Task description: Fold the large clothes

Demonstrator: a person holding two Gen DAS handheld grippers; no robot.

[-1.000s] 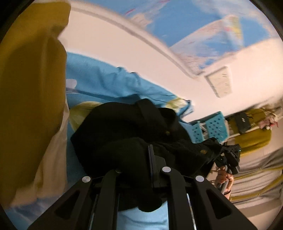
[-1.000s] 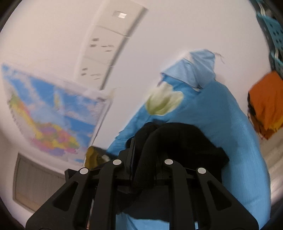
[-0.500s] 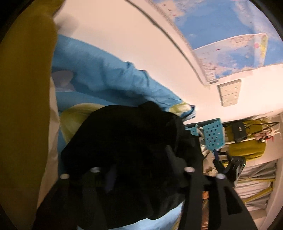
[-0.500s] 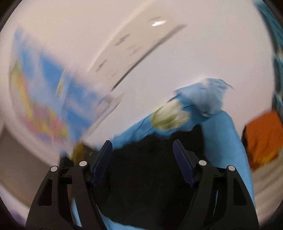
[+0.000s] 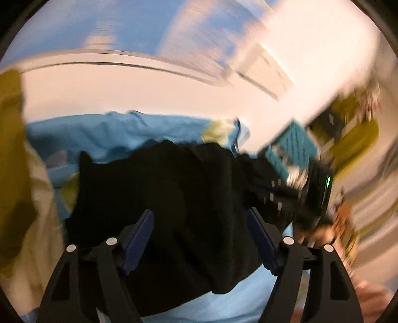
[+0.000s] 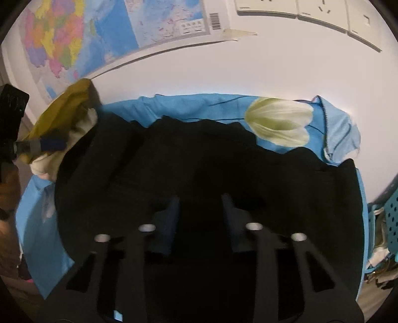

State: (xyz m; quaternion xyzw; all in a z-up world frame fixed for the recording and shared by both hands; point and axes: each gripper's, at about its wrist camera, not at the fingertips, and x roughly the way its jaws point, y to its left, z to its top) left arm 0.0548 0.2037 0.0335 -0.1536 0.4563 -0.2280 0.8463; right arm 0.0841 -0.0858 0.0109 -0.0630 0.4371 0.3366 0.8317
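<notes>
Blue bedsheet [image 6: 199,104] printed with a pale tulip [image 6: 278,124], spread beneath a white wall carrying a coloured map [image 6: 82,32] and a row of wall sockets [image 6: 311,10]. Black garment [image 6: 199,169] lying crumpled across the middle of the sheet, reaching toward its right edge. Mustard-and-cream cloth [image 6: 62,119] bunched at the garment's left end, touching it. Teal perforated basket [image 6: 388,223] just beside the sheet's right edge. Right gripper [image 6: 200,211] low over the garment — fingers spread, nothing pinched. Left gripper [image 5: 199,223] in a blurred view above the same garment [image 5: 174,198] — fingers spread wide, nothing held.
</notes>
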